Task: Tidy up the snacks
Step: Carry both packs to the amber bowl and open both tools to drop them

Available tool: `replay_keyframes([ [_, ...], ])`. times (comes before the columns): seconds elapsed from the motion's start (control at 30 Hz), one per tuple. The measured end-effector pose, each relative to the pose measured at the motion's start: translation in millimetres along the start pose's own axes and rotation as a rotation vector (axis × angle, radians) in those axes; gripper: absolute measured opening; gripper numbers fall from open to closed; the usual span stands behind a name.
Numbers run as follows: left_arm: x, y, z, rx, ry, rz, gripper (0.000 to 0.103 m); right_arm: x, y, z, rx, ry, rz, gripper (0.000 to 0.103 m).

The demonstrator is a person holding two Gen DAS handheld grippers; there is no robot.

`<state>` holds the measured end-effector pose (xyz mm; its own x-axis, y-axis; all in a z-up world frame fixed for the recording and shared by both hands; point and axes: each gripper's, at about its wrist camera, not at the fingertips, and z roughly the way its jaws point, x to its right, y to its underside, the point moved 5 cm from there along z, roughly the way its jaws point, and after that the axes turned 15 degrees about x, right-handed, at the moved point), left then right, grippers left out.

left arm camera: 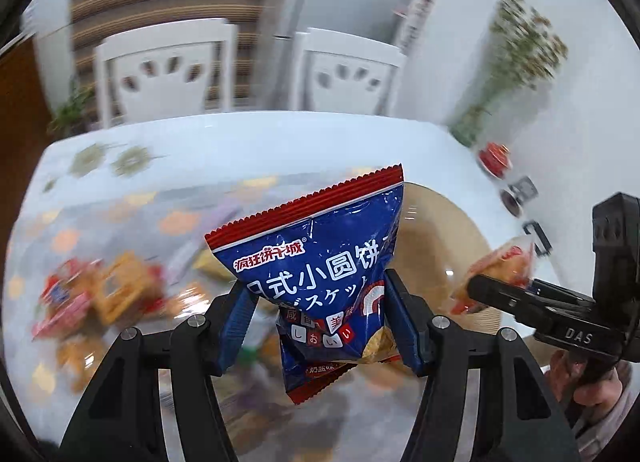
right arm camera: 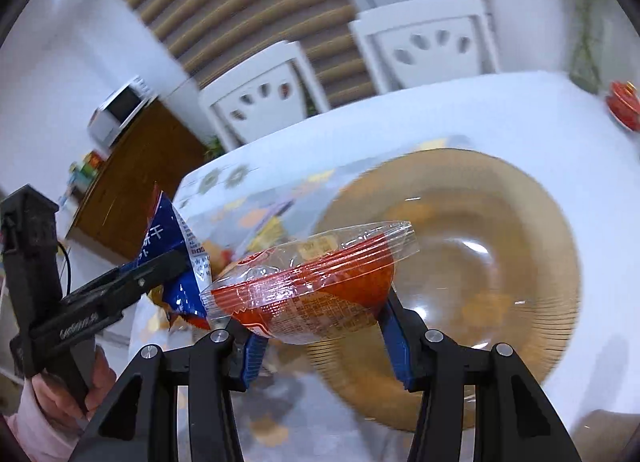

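Left wrist view puts the left tongs (left arm camera: 318, 322) about half spread, their blue pads pressed on the lower part of a blue biscuit packet (left arm camera: 320, 262) that stands up between them, its red crimped top edge highest. Past those tongs to the left lies a blurred heap of loose snacks (left arm camera: 96, 298) on the patterned surface (left arm camera: 240, 141) — something the other camera barely catches. Just beyond and right of the packet sits a brown glass bowl (left arm camera: 448, 238), mostly hidden here; the right tongs (left arm camera: 476, 286) reach in from the right edge with a hand (left arm camera: 588, 382) under them.

Right wrist view shows the bowl (right arm camera: 500, 229) whole and empty, directly ahead of the right tongs (right arm camera: 320, 322). These are closed narrow on a clear-wrapped red snack (right arm camera: 312, 286) lying crosswise between the pads. To their left the left tongs (right arm camera: 180, 258) appear side-on with the blue packet (right arm camera: 176, 238), held by a hand (right arm camera: 100, 382) in a pink sleeve (right arm camera: 36, 434). Further out — two white chairs (right arm camera: 424, 45) and a microwave (right arm camera: 116, 113) on a wooden cabinet (right arm camera: 136, 185).
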<state>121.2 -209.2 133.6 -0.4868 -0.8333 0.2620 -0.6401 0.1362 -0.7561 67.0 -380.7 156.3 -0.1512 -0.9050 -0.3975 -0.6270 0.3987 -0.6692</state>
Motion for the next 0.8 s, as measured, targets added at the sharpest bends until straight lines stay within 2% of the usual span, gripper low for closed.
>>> replay_keyframes([
  [0.07,19.8,-0.1,14.6,-0.020,0.038,0.010,0.061,17.8,-1.6,-2.4,0.001,0.037,0.025,0.050],
  [0.1,27.7,1.0,20.9,-0.035,0.055,0.011,0.062,23.2,-2.1,-1.2,-0.006,0.047,0.037,0.056],
  [0.13,37.0,5.5,32.0,-0.071,0.082,0.000,0.066,32.3,-1.5,-0.2,-0.018,0.051,0.057,0.064],
  [0.17,41.8,10.0,39.1,-0.105,0.102,-0.017,0.075,37.6,-1.8,1.3,-0.026,0.048,0.072,0.083],
  [0.2,45.0,14.1,44.7,-0.142,0.109,-0.038,0.079,45.3,-0.4,-1.8,-0.015,0.051,0.090,0.091],
  [0.27,45.4,23.6,54.2,-0.200,0.097,-0.094,0.080,55.5,0.2,-8.5,0.011,0.085,0.103,0.091],
  [0.37,41.7,31.9,52.8,-0.213,0.078,-0.112,0.080,69.5,3.7,-17.9,0.023,0.128,0.134,0.091],
  [0.5,35.5,35.4,44.4,-0.203,0.049,-0.088,0.080,71.9,3.7,-25.0,0.047,0.127,0.161,0.091],
  [0.67,10.7,30.4,34.8,-0.191,0.004,-0.095,0.080,45.6,-4.0,-21.1,0.071,0.127,0.120,0.091],
  [0.8,-18.2,25.6,16.7,-0.175,-0.077,-0.075,0.080,1.5,-9.7,-11.5,0.085,0.072,0.059,0.091],
])
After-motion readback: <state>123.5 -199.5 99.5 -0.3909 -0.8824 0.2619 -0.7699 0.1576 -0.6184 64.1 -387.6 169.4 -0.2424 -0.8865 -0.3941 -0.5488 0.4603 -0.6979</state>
